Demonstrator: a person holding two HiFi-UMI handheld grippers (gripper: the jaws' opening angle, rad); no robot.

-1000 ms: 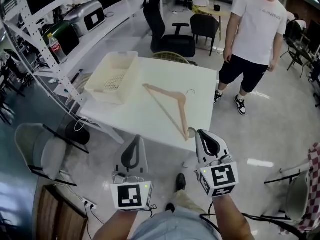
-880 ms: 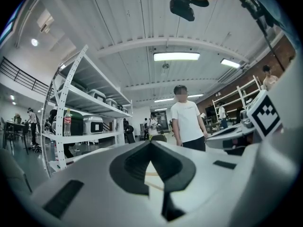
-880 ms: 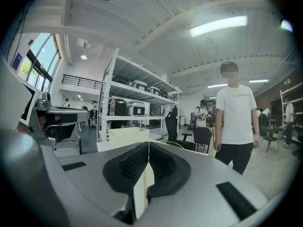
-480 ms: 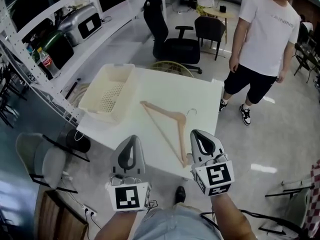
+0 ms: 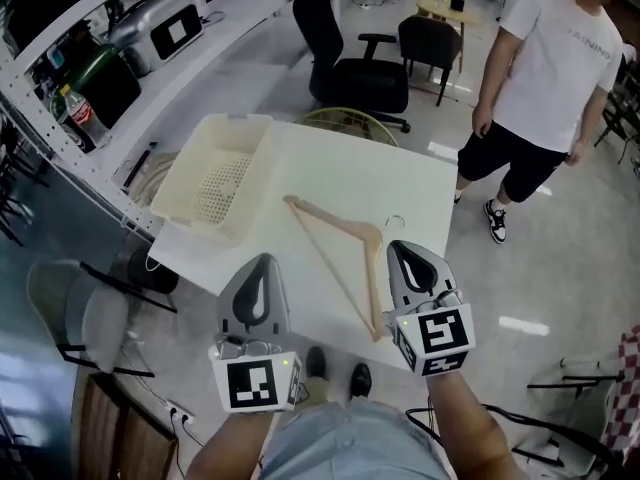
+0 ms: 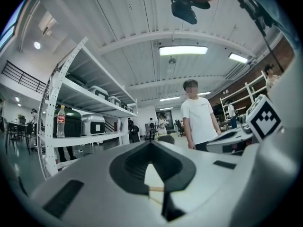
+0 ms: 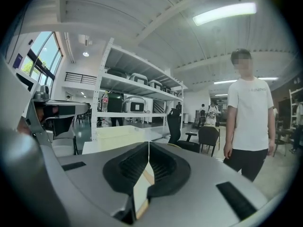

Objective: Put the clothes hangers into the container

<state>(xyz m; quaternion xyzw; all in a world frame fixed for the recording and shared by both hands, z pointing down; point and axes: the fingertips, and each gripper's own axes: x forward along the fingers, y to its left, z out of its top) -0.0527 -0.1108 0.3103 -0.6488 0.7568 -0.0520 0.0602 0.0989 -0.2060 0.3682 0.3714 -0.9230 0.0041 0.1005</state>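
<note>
I see the wooden hanger (image 5: 335, 240) lying flat on the white table (image 5: 425, 183), right of the cream container (image 5: 190, 200). My left gripper (image 5: 262, 261) and right gripper (image 5: 401, 249) hover over the near edge.

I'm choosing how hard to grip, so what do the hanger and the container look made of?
The hanger looks like pale unpainted wood: tan, matte, with a thin hook that is probably metal wire. The container looks like cream moulded plastic: smooth walls and a floor of regular small holes.
</note>
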